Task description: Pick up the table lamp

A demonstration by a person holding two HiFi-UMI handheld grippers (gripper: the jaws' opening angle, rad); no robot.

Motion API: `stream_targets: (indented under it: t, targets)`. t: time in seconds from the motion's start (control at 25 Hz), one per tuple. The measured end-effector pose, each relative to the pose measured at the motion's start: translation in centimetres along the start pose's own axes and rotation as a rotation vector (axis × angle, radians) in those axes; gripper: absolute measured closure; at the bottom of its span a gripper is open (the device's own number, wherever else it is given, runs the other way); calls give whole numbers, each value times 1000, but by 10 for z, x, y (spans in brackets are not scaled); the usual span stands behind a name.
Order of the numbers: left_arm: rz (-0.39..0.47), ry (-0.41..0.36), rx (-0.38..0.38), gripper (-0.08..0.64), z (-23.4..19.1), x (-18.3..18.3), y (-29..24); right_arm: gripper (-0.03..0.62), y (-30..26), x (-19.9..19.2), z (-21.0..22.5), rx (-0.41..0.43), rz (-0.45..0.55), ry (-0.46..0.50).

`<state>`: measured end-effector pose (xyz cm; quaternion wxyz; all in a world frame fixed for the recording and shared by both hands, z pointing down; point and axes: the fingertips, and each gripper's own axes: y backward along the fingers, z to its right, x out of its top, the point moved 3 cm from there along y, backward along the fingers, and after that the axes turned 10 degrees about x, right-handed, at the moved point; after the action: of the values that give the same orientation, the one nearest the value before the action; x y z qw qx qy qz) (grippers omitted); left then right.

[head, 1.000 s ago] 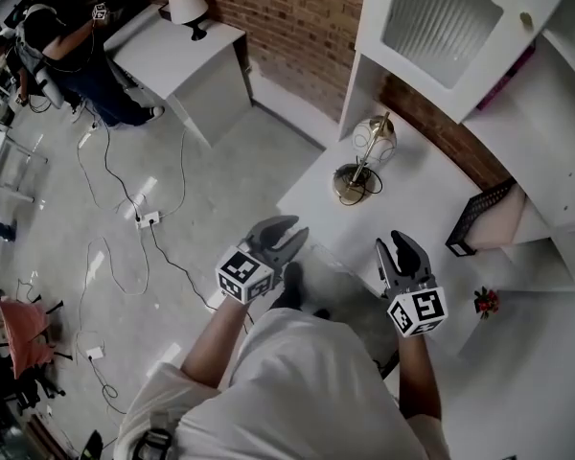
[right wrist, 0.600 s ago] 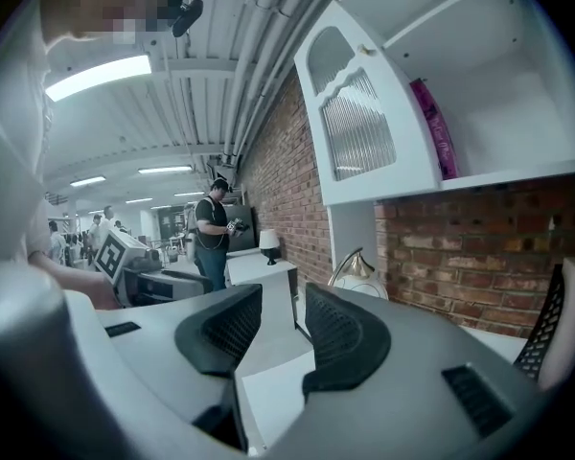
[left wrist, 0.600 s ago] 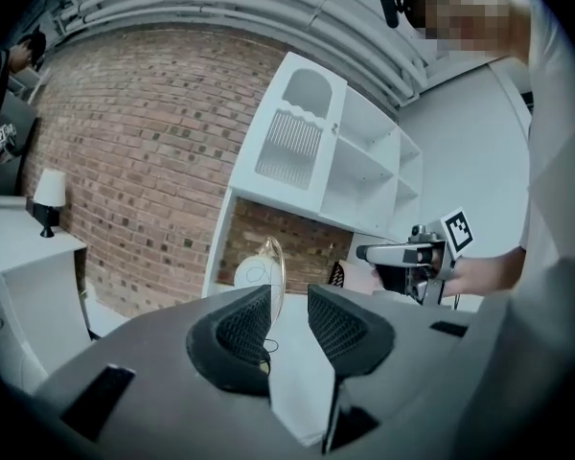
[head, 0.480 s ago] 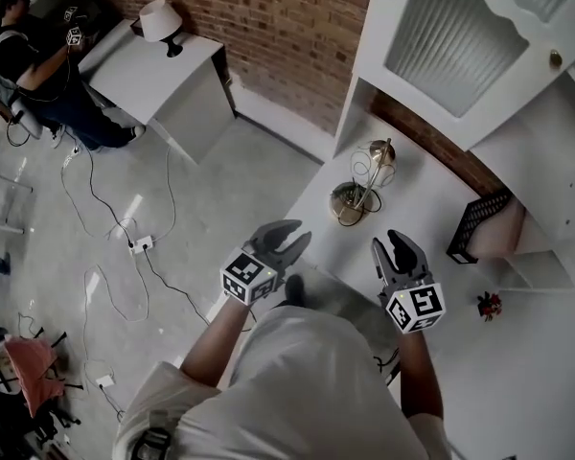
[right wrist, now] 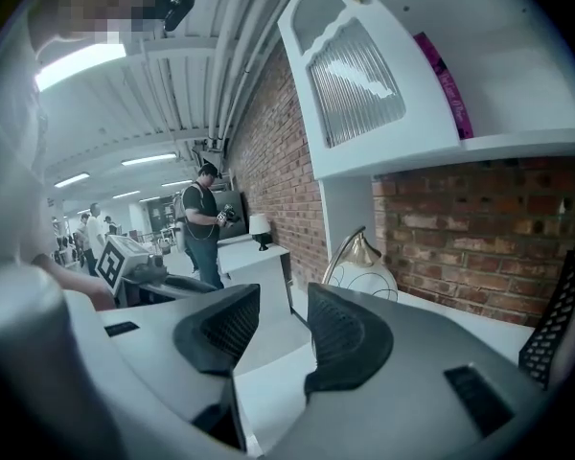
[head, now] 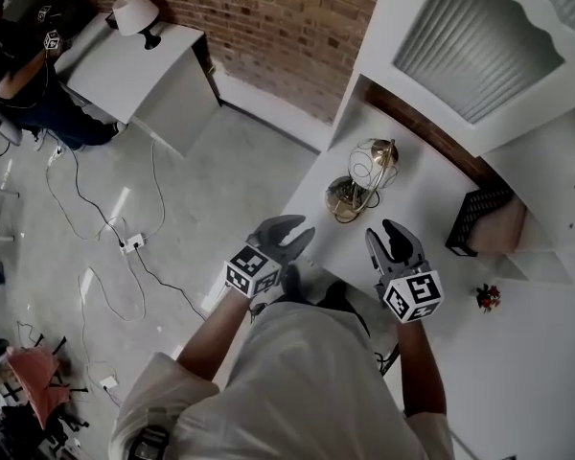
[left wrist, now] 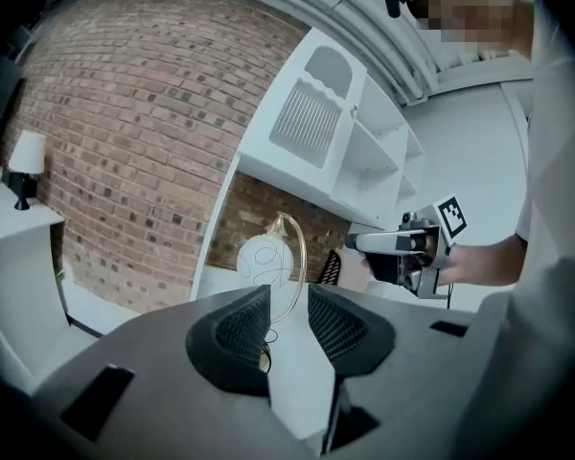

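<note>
The table lamp (head: 373, 159) has a white globe shade in a brass hoop and a round brass base. It stands near the left end of the white desk (head: 431, 199), below the brick wall. My left gripper (head: 289, 230) hovers at the desk's front left edge, short of the lamp base, open and empty. My right gripper (head: 384, 232) is over the desk to the lamp's right. Its jaws have just been opening and nothing is between them. The lamp (left wrist: 262, 260) shows beyond the left gripper (left wrist: 287, 300). In the right gripper view the lamp (right wrist: 362, 274) is beyond the right gripper (right wrist: 283, 305).
A black mesh holder (head: 479, 217) and a small red flower ornament (head: 486, 299) sit on the desk at right. A white cabinet (head: 479, 36) hangs over the desk. Cables (head: 125, 242) lie on the floor. A second desk with a white lamp (head: 134, 12) and a person (head: 19, 56) is far left.
Both grippers have moved forward toward the lamp, and the lamp now sits closer to them in the head view. The right jaws stand a little wider.
</note>
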<state>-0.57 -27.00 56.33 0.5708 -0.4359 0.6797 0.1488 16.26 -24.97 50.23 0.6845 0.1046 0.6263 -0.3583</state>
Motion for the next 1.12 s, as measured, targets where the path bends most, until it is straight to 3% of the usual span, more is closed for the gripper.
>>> stream_targets:
  t: [0.28,0.56,1.12]
  targets:
    - [-37,63,20,419,-8,-27,-34,408,-28,-12,28,60,-51,-39]
    - [-55,156,93,419,-19,-54,-63,382,-59,-25,50,145,-102,-90]
    - [-111,380,155,417,-46,-134,-124,380,-110,-22,77,309,-80,-233]
